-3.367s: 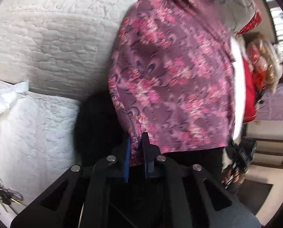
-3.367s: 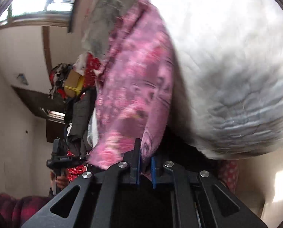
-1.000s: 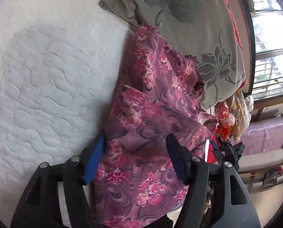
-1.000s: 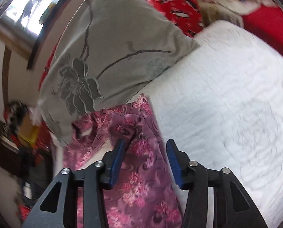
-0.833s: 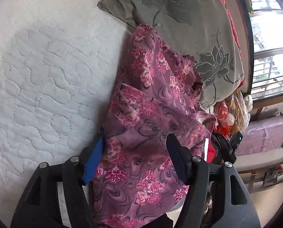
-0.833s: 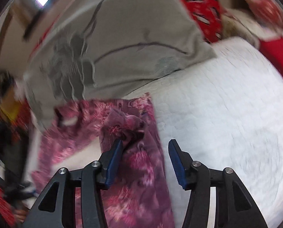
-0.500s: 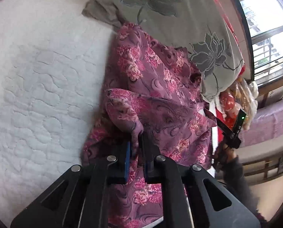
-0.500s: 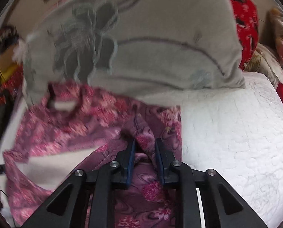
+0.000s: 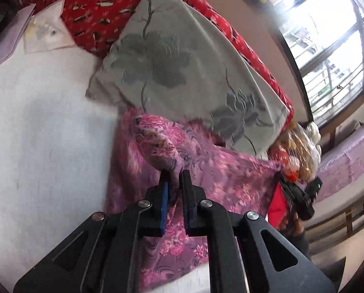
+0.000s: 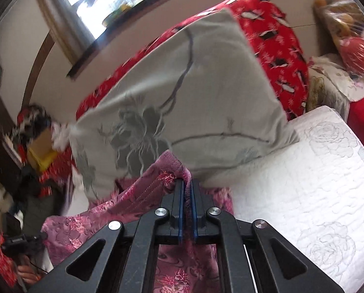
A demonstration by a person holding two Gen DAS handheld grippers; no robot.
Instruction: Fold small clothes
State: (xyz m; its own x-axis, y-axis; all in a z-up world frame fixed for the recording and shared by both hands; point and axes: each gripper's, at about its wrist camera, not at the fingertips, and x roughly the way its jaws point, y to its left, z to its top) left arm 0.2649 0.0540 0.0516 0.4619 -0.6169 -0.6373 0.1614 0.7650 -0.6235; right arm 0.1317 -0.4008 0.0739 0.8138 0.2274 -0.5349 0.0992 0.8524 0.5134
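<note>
Both claws are clenched on pinched ridges of a pink floral garment (image 9: 206, 171), the left gripper (image 9: 174, 183) and right gripper (image 10: 187, 190) lifting it off the white quilt (image 10: 304, 183) below, likely to fold it, grey pillow (image 9: 182, 61) just ahead.

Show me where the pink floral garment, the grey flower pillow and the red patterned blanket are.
pink floral garment (image 9: 221, 171), left wrist view, on its flat spread part.
grey flower pillow (image 10: 206, 85), right wrist view, on its middle.
red patterned blanket (image 9: 96, 7), left wrist view, on its upper fold.
</note>
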